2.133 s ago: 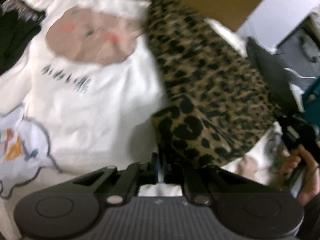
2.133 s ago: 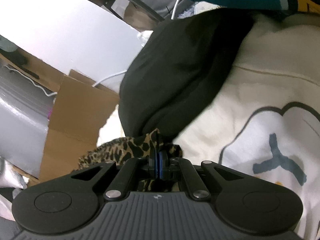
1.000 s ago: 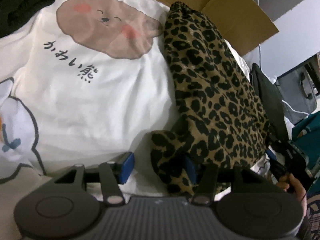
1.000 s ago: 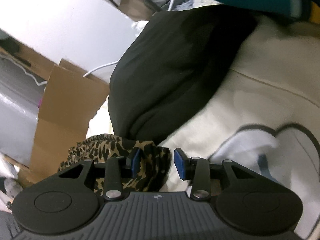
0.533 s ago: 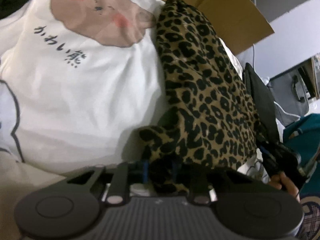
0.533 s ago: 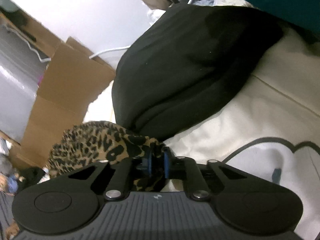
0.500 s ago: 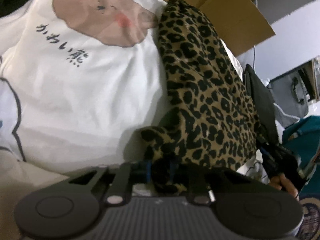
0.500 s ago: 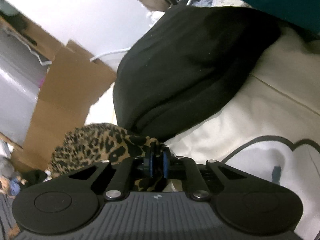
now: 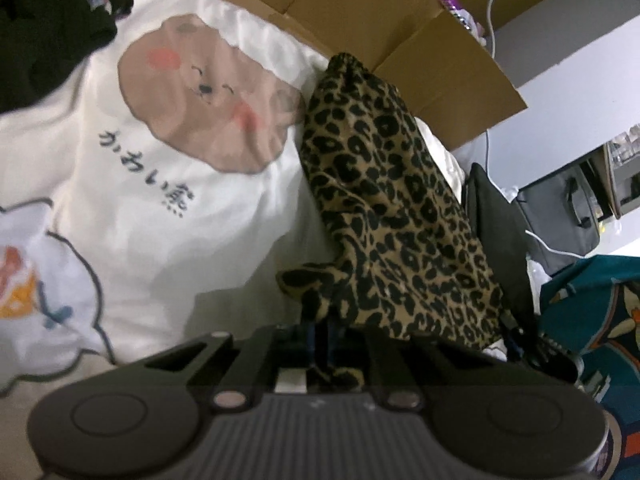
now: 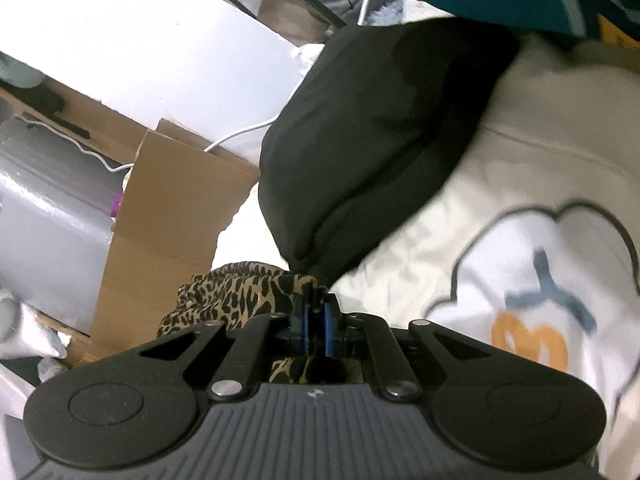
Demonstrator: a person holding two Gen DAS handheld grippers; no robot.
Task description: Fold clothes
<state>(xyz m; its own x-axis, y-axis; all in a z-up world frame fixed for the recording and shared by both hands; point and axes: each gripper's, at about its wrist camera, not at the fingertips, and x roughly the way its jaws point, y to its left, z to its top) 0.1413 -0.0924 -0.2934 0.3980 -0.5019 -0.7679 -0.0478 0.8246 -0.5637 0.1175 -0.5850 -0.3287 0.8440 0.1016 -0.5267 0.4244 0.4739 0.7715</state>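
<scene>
A leopard-print garment (image 9: 392, 208) lies in a long bunched strip on a white bear-print bedcover (image 9: 168, 168). My left gripper (image 9: 320, 330) is shut on its near end, the cloth lifted off the cover. My right gripper (image 10: 314, 314) is shut on another corner of the same leopard-print garment (image 10: 236, 292), seen bunched to the left of its fingers. The right gripper also shows dimly at the right of the left wrist view (image 9: 516, 332).
Open cardboard boxes (image 9: 404, 20) stand at the far edge of the bed. A black garment (image 10: 380, 132) lies folded beside the leopard cloth. A teal garment (image 9: 592, 304) lies at the right. Another black garment (image 9: 44, 20) lies at the far left.
Both grippers opened about a second ago, then closed on the leopard garment again. Since then the left gripper has lifted and pulled back slightly; the right has shifted, showing more bedcover.
</scene>
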